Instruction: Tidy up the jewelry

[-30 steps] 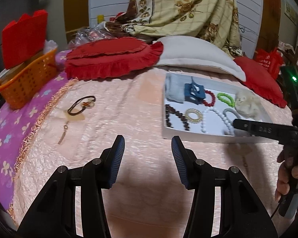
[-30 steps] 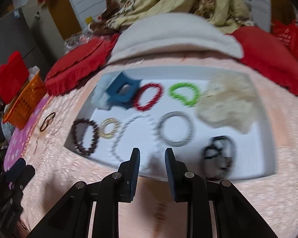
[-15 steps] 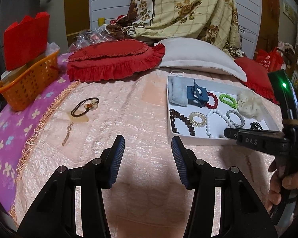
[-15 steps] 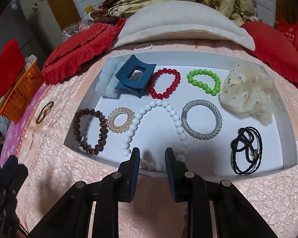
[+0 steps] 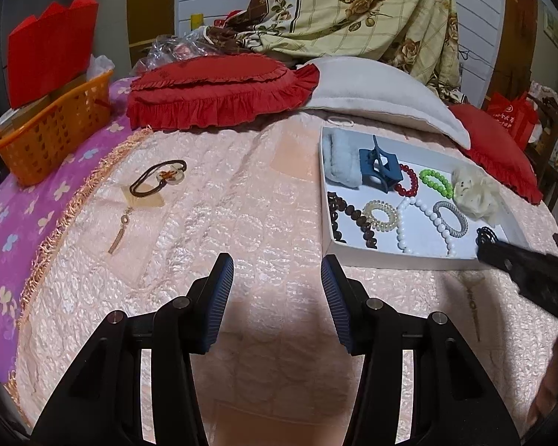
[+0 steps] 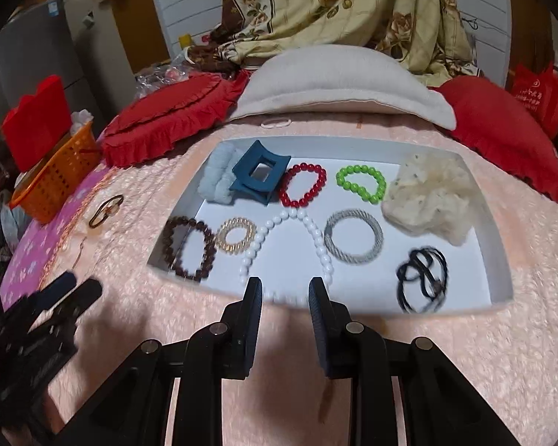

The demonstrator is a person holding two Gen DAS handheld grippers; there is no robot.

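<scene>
A white tray (image 6: 498, 260) is seen on the pink bed cover (image 5: 241, 193), in front of a grey pillow (image 6: 338, 78). In its far row are laid a blue claw clip (image 6: 258, 176), a red bracelet (image 6: 303, 186), a green bracelet (image 6: 361, 182) and a cream scrunchie (image 6: 431, 200); in its near row – a brown bracelet (image 6: 188, 247), a gold coil tie (image 6: 236, 238), a white bead string (image 6: 290, 252), a silver bangle (image 6: 353, 241) and black ties (image 6: 422, 278). The right gripper (image 6: 284, 297) is held at the tray's near edge, jaws narrow and empty. The left gripper (image 5: 275, 290) is held over bare cover, jaws moderately apart, nothing held. Well left of the tray, a brown tie (image 5: 160, 178) and a pendant (image 5: 121, 230) are left on the cover.
</scene>
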